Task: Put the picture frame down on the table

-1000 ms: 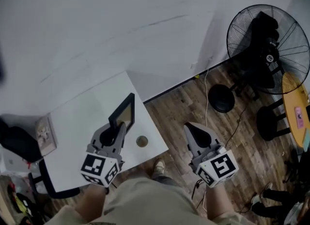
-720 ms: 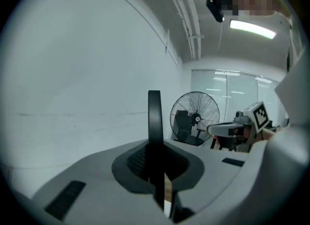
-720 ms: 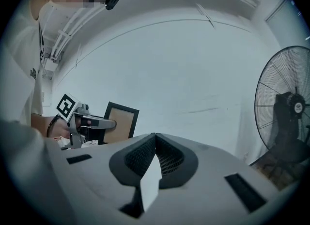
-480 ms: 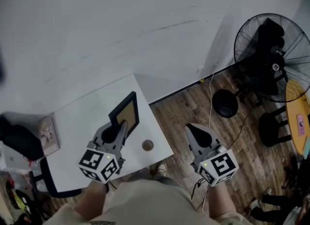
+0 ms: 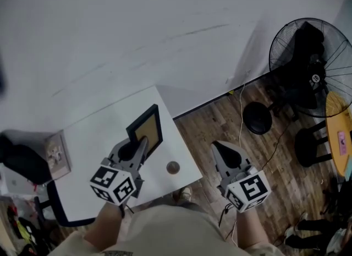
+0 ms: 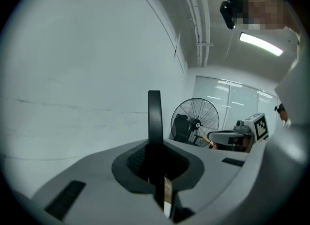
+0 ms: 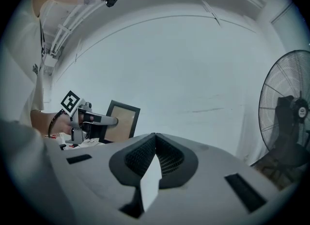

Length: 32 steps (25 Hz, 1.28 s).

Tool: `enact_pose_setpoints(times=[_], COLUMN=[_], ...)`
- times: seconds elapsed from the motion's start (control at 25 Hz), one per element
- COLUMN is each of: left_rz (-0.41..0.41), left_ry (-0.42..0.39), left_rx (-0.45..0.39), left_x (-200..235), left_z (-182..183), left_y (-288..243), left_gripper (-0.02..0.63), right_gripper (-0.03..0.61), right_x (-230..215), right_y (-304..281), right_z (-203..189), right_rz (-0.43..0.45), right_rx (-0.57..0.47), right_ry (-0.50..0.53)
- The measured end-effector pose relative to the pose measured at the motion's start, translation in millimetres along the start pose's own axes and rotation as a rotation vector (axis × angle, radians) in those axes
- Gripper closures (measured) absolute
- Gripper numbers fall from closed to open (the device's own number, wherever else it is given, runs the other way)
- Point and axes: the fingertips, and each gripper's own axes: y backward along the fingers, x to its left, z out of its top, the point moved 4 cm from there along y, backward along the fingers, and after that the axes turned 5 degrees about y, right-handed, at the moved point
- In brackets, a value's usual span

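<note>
Matte white table, square-cornered, carries a small pale frame lying at its left edge. Next along, the left gripper, smooth grey plastic with a marker cube, is clamped on the picture frame. This is a rectangle with a black border and a flat tan panel, held on edge over the table's far right part. No view shows whether its lower edge touches the tabletop. The left gripper view catches the frame only edge-on, as a thin black bar rising from between ribbed pads. The right gripper view shows it face-on, tan inside. A small round brown disc lies on the table just right of the frame. Over the wood-plank floor, the right gripper has its jaws pressed together on nothing. Farthest right stands a black wire-caged fan.
</note>
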Motion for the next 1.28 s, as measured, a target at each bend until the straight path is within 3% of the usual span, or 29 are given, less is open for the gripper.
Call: enact_pose_setpoints(times=[0.2, 0.48, 0.72, 1.12, 1.28], left_rz=[0.003, 0.048, 0.055, 0.06, 0.087], left_ry=[0.204, 0.251, 0.337, 0.634, 0.673], left_rx=[-0.024, 0.062, 0.122, 0.226, 0.279], left_x=[24, 68, 106, 169, 186], left_z=[-3, -32, -65, -142, -171], left_y=[-10, -55, -89, -137, -148], left_gripper=[0.572, 0.572, 0.572, 0.572, 0.572], right_gripper=[0.555, 0.555, 0.554, 0.555, 0.555], right_x=[-4, -5, -2, -12, -12], right_y=[-8, -34, -64, -115, -130], right_z=[10, 17, 1, -48, -72], right_rz=[-0.004, 0.054, 0.082, 0.111, 0.108], right_rx=[-0.043, -0.058, -0.016, 0.107, 0.161], right_ry=[-0.093, -0.158, -0.191, -0.286, -0.321])
